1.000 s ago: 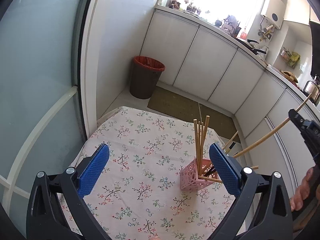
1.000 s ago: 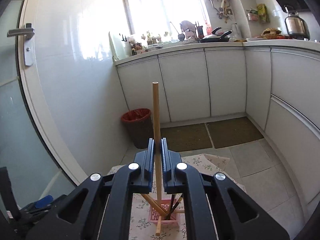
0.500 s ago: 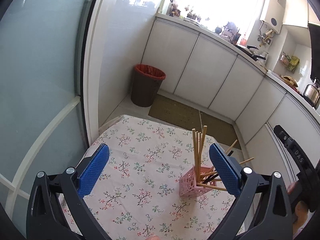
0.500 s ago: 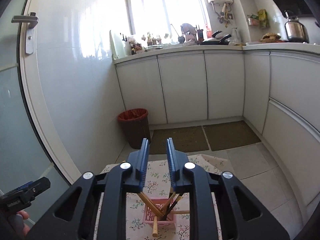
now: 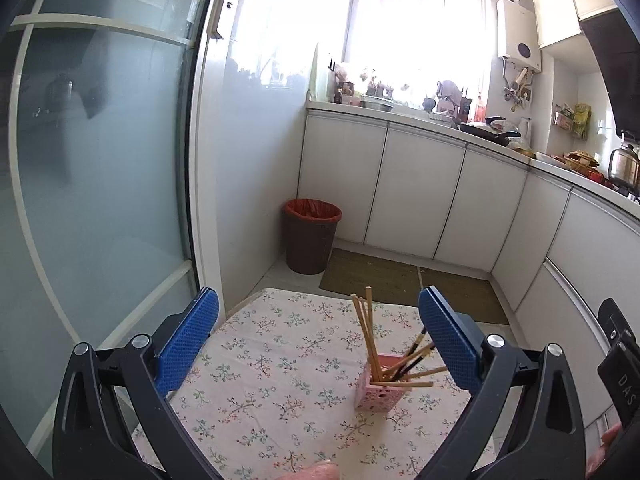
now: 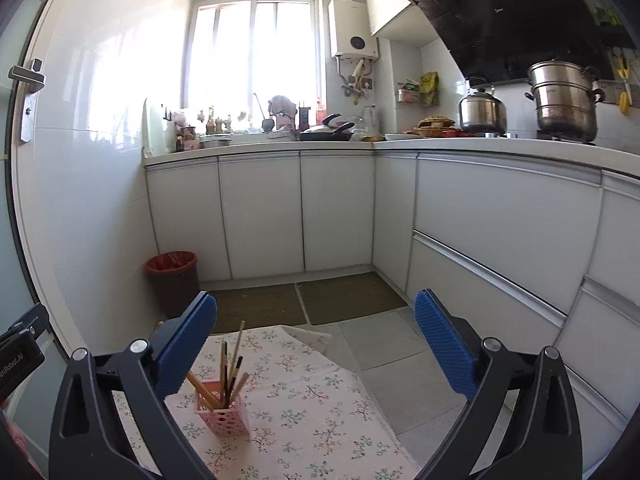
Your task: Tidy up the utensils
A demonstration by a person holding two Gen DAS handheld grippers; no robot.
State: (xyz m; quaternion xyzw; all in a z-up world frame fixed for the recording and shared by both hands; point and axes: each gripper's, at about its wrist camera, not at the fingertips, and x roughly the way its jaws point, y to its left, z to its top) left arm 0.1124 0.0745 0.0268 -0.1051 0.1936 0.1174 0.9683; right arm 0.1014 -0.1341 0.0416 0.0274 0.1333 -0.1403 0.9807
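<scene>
A pink perforated holder [image 5: 382,394] stands on the floral tablecloth [image 5: 260,360] with several wooden and dark-tipped chopsticks [image 5: 365,332] leaning in it. My left gripper [image 5: 318,340] is open and empty, held back from the holder and above it. In the right wrist view the holder [image 6: 224,414] and chopsticks [image 6: 234,354] sit low at the left, behind the left finger. My right gripper [image 6: 314,346] has its jaws opening wide with nothing between them. Part of the other gripper's black body [image 5: 618,364] shows at the right edge.
A brown bin with a red liner [image 5: 312,236] stands on the floor beyond the table, beside a frosted glass door [image 5: 100,200]. White cabinets [image 6: 260,216] run along the back and right. The table's far edge [image 6: 320,340] drops to tiled floor and mats.
The right gripper released the wooden chopstick it held and opened wide; the stick now rests in the holder. Both grippers drew back and rose, tilting up toward the kitchen.
</scene>
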